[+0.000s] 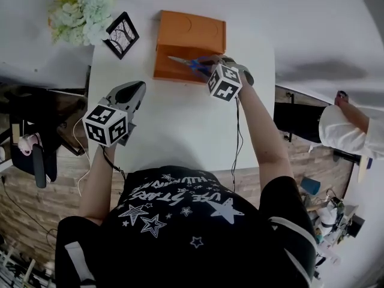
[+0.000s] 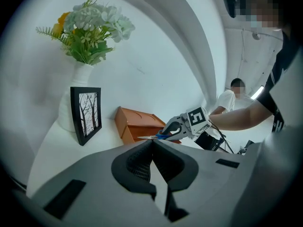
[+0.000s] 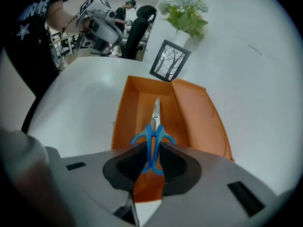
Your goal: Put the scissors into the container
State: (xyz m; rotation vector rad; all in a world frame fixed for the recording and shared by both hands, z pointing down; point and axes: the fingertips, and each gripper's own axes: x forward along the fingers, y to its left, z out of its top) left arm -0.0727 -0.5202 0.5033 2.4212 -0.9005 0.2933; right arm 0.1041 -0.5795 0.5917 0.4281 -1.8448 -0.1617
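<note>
Blue-handled scissors (image 3: 153, 135) with silver blades (image 1: 180, 60) are clamped by their handles in my right gripper (image 3: 152, 157), which is shut on them. They hang over the open orange container (image 3: 142, 112), blades pointing along its inside; its lid (image 1: 192, 31) leans open behind. In the head view my right gripper (image 1: 217, 71) is at the box's front right edge. My left gripper (image 1: 133, 96) hovers over the white table to the left, jaws shut and empty. From the left gripper view the scissors (image 2: 154, 137) and box (image 2: 137, 123) show beyond my shut left gripper (image 2: 152, 145).
A black picture frame (image 1: 122, 35) and a white vase of flowers (image 1: 81, 9) stand at the table's back left. The white table (image 1: 180, 125) has edges close on both sides. Another person (image 1: 348, 125) sits to the right, beyond the table.
</note>
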